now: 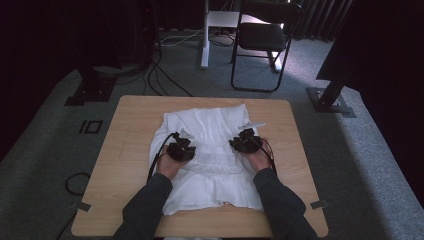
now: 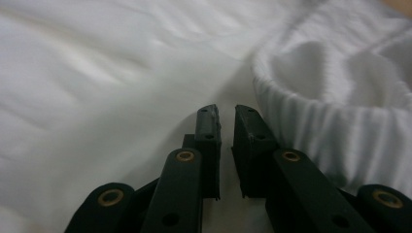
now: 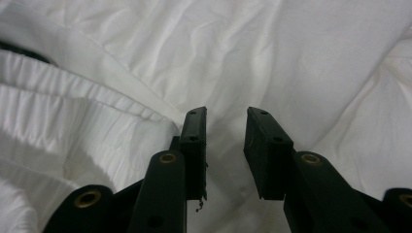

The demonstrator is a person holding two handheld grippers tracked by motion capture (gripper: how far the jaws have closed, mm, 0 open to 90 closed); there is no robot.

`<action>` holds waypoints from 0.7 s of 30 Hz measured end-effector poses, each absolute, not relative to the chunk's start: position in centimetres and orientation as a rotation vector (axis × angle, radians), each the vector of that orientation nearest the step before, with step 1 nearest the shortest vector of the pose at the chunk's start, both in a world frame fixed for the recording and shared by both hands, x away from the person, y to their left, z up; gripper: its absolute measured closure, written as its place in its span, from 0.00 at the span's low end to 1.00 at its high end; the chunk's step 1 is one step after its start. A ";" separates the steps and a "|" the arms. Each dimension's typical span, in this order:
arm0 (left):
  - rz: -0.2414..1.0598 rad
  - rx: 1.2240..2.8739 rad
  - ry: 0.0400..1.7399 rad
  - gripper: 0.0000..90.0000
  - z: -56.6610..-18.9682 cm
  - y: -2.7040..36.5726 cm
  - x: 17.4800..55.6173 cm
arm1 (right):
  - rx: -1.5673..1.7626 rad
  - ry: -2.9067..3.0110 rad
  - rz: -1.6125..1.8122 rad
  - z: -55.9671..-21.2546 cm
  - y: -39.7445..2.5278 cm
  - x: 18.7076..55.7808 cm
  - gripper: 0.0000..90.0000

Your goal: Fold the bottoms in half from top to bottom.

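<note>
Left claw (image 2: 225, 114) stands barely parted, right claw (image 3: 226, 121) spread wider; both rest empty on the crumpled white cloth garment (image 1: 212, 150).

No readable text, labels, brands or nos. anywhere: white garment (image 1: 210, 150), worktop (image 1: 125, 150) and both tools carry no legible print or signs. Floor by the worktop has a small square outline mark (image 1: 91, 126), but it's no letter or number.

white garment (image 1: 212, 150) | crumpled, gathered band | spread flat mid-table
</note>
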State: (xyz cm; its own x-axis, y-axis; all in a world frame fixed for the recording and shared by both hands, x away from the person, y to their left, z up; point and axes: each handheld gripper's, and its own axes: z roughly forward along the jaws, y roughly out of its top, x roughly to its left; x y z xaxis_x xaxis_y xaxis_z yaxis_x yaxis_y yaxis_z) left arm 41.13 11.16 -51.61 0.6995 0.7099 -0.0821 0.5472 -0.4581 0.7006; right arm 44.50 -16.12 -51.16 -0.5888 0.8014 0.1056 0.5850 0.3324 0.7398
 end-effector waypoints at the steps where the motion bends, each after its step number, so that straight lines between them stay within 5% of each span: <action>1: 0.286 2.184 0.927 0.90 -51.7 11.0 40.5 | 1.237 2.322 1.123 -51.0 -16.2 44.3 0.75; 12: 0.217 2.242 0.710 0.85 -52.7 10.5 34.6 | 1.112 2.304 1.224 -48.0 -16.7 41.4 0.69; 21: 0.182 2.232 0.720 0.81 -53.1 11.8 33.2 | 0.940 2.513 1.073 -53.1 -13.8 35.5 0.71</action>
State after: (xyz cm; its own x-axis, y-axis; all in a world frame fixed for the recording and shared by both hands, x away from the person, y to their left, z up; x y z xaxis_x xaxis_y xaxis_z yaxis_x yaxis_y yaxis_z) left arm 33.24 11.82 -53.12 0.8301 0.5500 -0.0920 0.4401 -0.5448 0.7138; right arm 35.52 -13.75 -53.11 -0.7604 0.6492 0.0213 0.4643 0.5203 0.7167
